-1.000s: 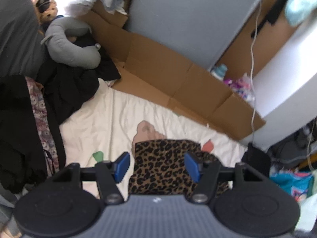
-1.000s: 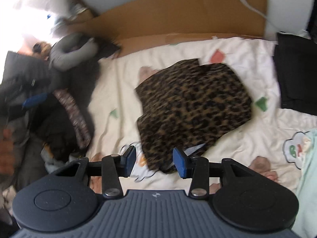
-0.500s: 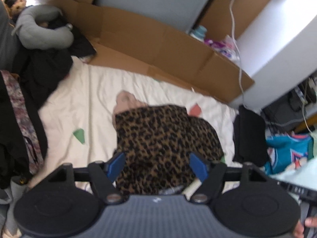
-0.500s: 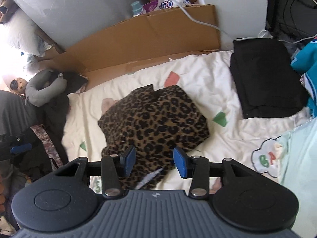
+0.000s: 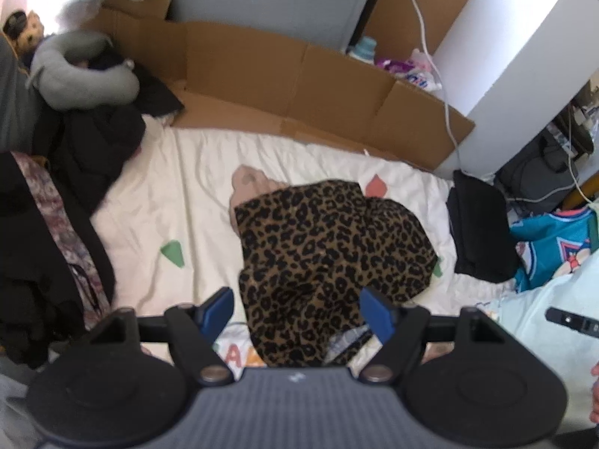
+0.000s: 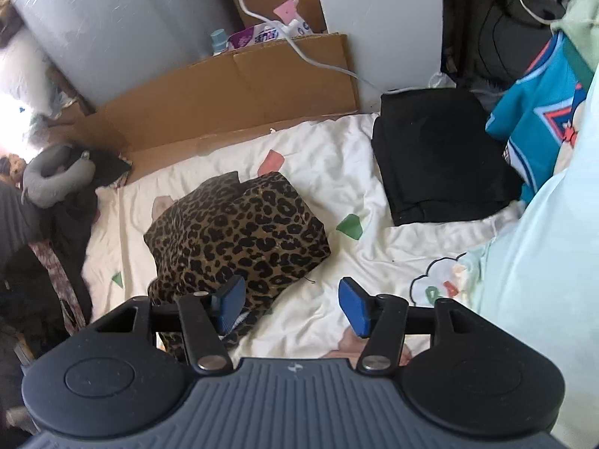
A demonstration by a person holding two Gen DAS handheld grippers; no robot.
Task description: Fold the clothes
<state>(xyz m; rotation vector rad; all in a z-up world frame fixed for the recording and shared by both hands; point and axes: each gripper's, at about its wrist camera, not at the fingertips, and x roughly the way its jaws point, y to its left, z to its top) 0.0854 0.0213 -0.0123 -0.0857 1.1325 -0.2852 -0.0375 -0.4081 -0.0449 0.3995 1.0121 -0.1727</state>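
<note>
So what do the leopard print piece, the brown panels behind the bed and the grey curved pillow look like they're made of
Leopard print garment: soft, thin woven or knit fabric, matte; it slumps into loose folds, exact fibre unclear.
Brown panels: corrugated cardboard, dull finish, with straight creases and flat flaps.
Grey curved pillow: likely a stuffed neck pillow in a matte, jersey-like or fleecy cover; it looks plump and smooth.

We are in a lived-in bedroom at home: a cream bedsheet printed with small coloured shapes (image 5: 194, 172) fills mid-frame, a grey U-shaped neck pillow (image 5: 75, 75) and dark heaped clothes (image 5: 90, 142) sit upper left, flattened brown cardboard (image 5: 299, 86) lines the wall, a white charging cable (image 6: 299, 52) trails above.
</note>
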